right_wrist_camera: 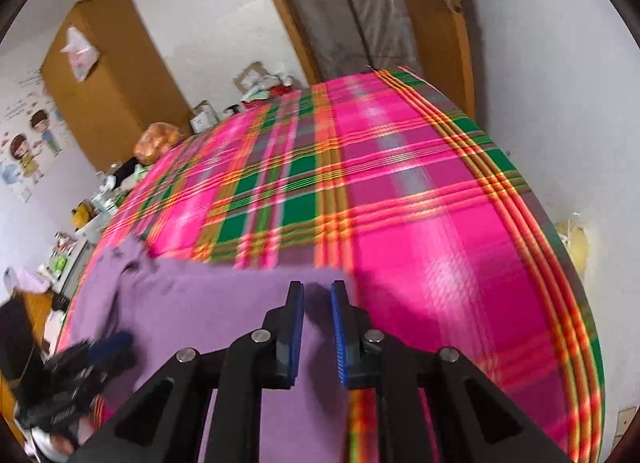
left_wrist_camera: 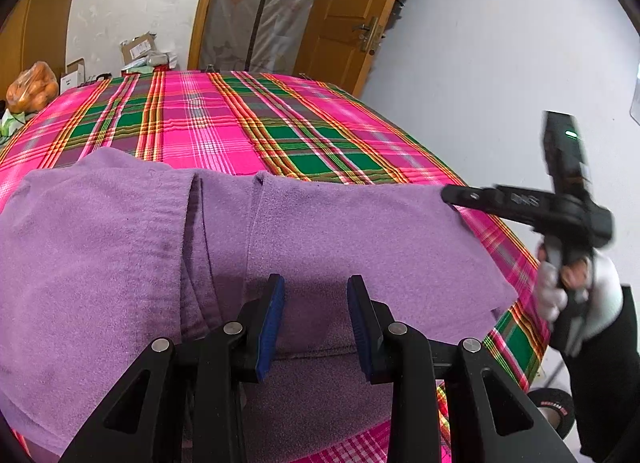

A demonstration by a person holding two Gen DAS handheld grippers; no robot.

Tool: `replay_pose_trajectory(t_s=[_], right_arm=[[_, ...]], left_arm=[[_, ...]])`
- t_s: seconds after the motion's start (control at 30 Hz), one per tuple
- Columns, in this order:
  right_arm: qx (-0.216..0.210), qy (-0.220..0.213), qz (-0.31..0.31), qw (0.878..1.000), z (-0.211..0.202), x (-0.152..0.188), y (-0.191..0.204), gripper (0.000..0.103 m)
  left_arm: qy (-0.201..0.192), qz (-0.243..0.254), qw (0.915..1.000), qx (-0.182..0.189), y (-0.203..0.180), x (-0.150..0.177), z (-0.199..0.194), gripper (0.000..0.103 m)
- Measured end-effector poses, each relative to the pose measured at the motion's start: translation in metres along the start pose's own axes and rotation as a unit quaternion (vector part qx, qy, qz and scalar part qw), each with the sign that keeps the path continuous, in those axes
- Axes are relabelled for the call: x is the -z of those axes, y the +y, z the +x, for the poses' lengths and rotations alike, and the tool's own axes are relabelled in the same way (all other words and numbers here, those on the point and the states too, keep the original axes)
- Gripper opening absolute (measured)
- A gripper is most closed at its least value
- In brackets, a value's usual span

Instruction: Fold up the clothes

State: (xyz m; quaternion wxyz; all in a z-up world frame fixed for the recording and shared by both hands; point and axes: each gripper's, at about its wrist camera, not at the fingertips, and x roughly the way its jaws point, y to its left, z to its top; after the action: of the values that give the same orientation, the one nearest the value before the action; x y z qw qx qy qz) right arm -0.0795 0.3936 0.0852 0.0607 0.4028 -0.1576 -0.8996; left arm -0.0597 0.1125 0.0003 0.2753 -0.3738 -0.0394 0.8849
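The left gripper point(left_wrist_camera: 316, 319) is hovering with its blue-padded jaws apart over the purple fleece garment point(left_wrist_camera: 160, 247); the right gripper point(right_wrist_camera: 317, 327) is standing at the garment's right corner, jaws narrowly apart, gripping nothing. The garment is lying on the near part of the pink-and-green plaid bedcover point(left_wrist_camera: 224, 115), with overlapping panels suggesting partial folding; how many folds remain cannot be judged. Beyond are showing a wooden door point(left_wrist_camera: 352, 11), white walls and cardboard boxes point(left_wrist_camera: 140, 49).

Purple garment point(left_wrist_camera: 320, 231) fuzzy, perhaps fleece; bedsheet point(left_wrist_camera: 224, 123) woven.
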Motion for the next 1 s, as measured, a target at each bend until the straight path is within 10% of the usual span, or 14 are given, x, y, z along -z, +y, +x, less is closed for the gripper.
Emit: replay_pose_trajectory(t_s=[0.3, 1.0], right_arm=[[-0.095, 0.002, 0.076, 0.993, 0.028, -0.002, -0.045, 0.026], [-0.125, -0.018, 0.100, 0.987, 0.028, -0.002, -0.064, 0.027]], left_arm=[[0.000, 0.000, 1.0000, 0.001, -0.001, 0.000, 0.000, 0.033], [0.025, -0.033, 0.9988, -0.025, 0.005, -0.051, 0.049, 0.033]])
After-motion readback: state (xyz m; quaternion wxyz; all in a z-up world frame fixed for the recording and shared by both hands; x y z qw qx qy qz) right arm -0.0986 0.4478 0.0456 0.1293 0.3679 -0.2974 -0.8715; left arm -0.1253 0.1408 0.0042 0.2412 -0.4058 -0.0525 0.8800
